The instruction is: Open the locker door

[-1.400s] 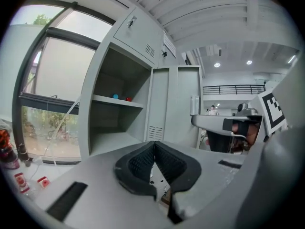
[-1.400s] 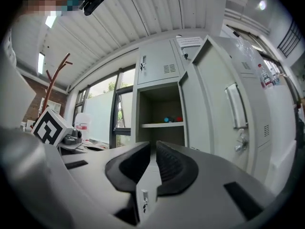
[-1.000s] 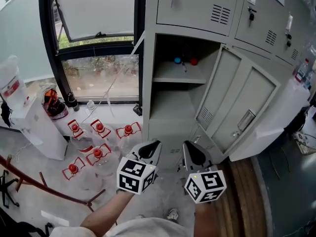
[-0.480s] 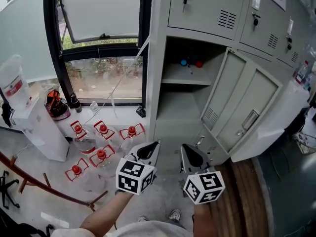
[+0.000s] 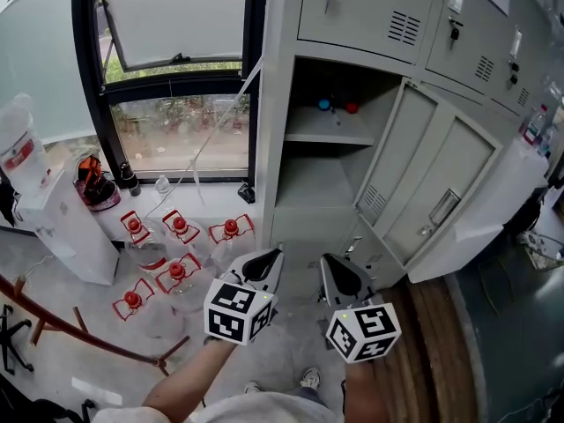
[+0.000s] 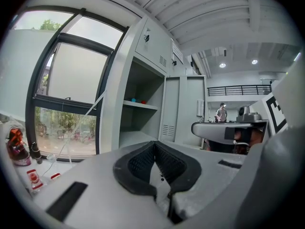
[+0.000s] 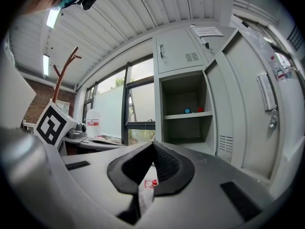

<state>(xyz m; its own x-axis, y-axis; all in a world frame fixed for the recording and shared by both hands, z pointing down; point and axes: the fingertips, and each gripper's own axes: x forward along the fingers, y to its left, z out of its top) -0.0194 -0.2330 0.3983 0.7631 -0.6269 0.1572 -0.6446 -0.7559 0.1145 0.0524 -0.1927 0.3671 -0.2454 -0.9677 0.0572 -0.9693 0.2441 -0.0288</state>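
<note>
The grey locker (image 5: 284,104) stands ahead with its middle compartment (image 5: 322,161) exposed. Its door (image 5: 432,183) is swung wide out to the right, latch handle (image 5: 441,208) facing me. A blue ball (image 5: 324,105) and a red ball (image 5: 352,107) lie on the inner shelf. My left gripper (image 5: 271,261) and right gripper (image 5: 330,267) hover side by side low in front of the locker, apart from it, both shut with nothing held. In the left gripper view the shut gripper (image 6: 155,144) points at the compartment (image 6: 138,109). In the right gripper view the shut gripper (image 7: 153,144) points toward the door (image 7: 248,109).
Several red-capped water bottles (image 5: 176,236) stand on the floor left of the locker, under the window (image 5: 176,130). A white dispenser (image 5: 53,210) is at far left. Closed upper lockers with keys (image 5: 370,7) sit above. A wooden floor strip (image 5: 441,342) runs at right.
The head view has shifted slightly. Both grippers stay about where they were, shut, and the locker door remains open.
</note>
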